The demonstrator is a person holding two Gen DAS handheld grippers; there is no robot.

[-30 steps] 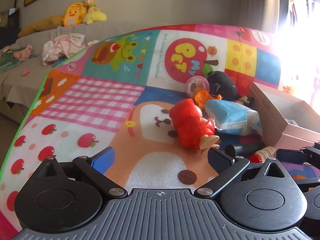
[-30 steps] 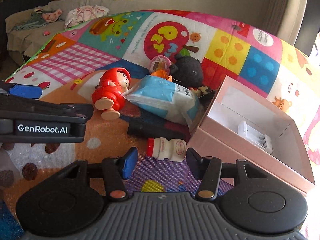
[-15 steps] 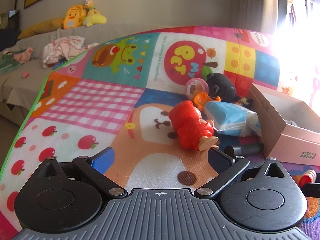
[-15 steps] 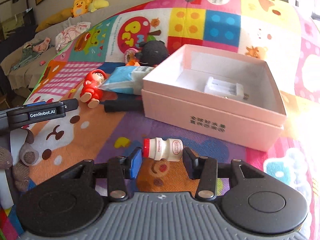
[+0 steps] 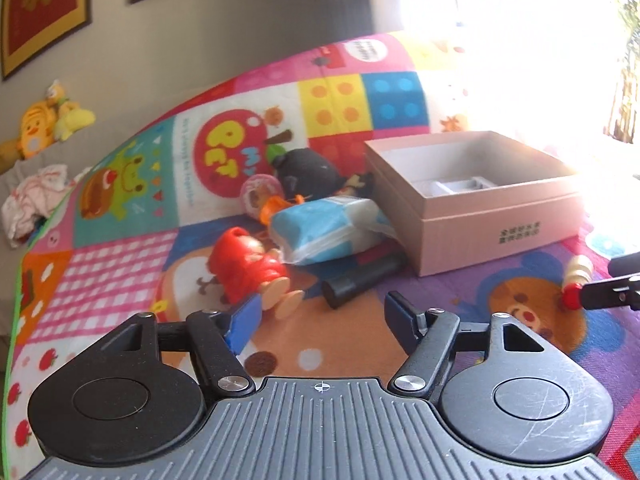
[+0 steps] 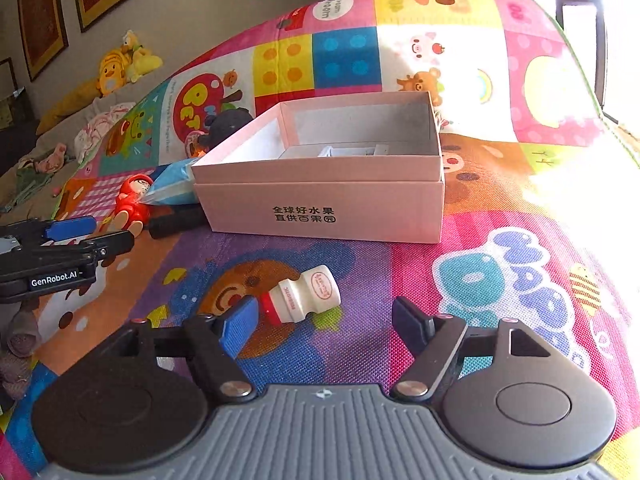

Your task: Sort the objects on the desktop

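Bare mat (image 6: 500,264) lay open to the right of the pink box (image 6: 320,208); toys crowded its left side. The right gripper (image 6: 320,320), jaws just widened, stood spread around the small drink bottle (image 6: 304,294) lying on the mat, unpinched. The left gripper (image 5: 320,316), jaws just narrowed but still apart and empty, pointed near the red doll (image 5: 248,268).

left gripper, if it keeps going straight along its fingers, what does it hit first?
Probably the black cylinder lying on the mat, dead ahead of the left gripper; the red doll's feet sit just left of that line. Depth is uncertain.
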